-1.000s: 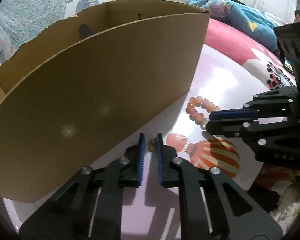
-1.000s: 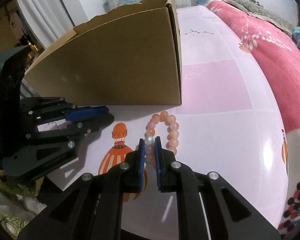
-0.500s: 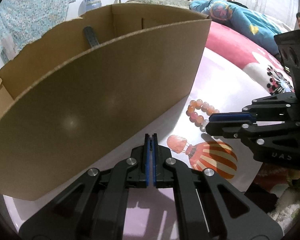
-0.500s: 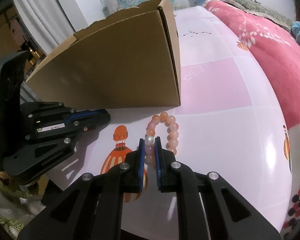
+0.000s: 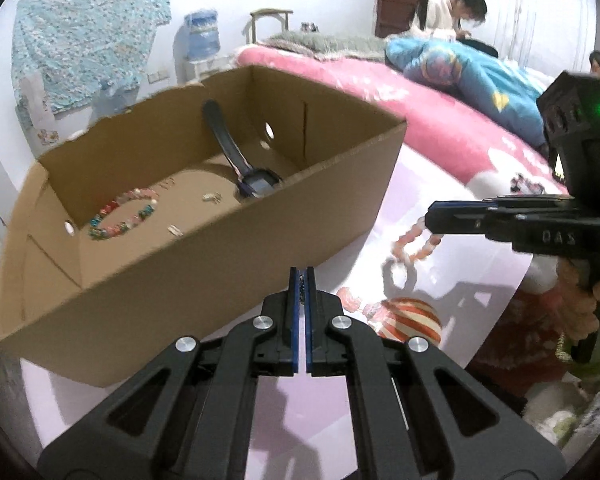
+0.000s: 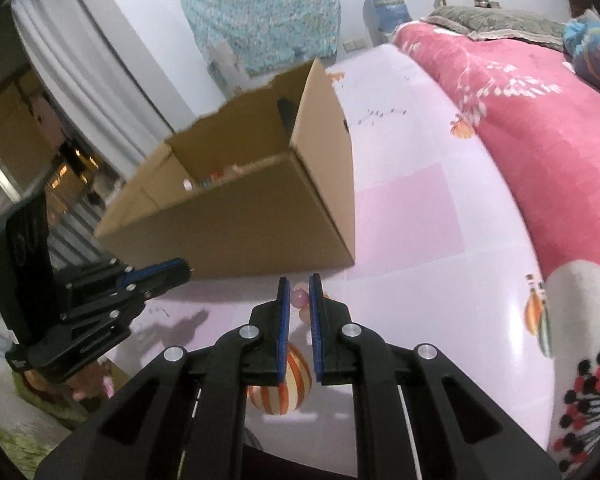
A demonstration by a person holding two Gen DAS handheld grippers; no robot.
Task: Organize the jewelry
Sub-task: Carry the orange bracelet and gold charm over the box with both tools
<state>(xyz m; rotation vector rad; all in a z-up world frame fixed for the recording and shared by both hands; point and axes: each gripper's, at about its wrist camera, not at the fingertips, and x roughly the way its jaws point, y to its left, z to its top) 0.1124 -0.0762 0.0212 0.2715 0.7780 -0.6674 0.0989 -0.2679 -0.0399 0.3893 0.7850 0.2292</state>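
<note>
- Your right claw (image 6: 299, 292) now pinches the peach-pink bead bracelet (image 5: 414, 242) clear of the pink sheet — lifted.
- Left claw (image 5: 299, 280) has pressed together — any contents hidden.
- Open brown cardboard box (image 5: 204, 264) is next, just beside.

Behind my setup: pink quilt (image 6: 540, 128) bunched along far side of bed, blue cartoon blanket (image 5: 472, 76) piled past it. Person (image 5: 448, 12) sitting at far edge, head down. Teal patterned cloth (image 5: 88, 36) hung on wall, water jug (image 5: 202, 36) under its right corner, wooden chair (image 5: 270, 20) just beside. White curtain (image 6: 88, 76) far left. Hot-air balloon print (image 6: 280, 384) on lilac sheet (image 6: 440, 300) near bed's front edge.
</note>
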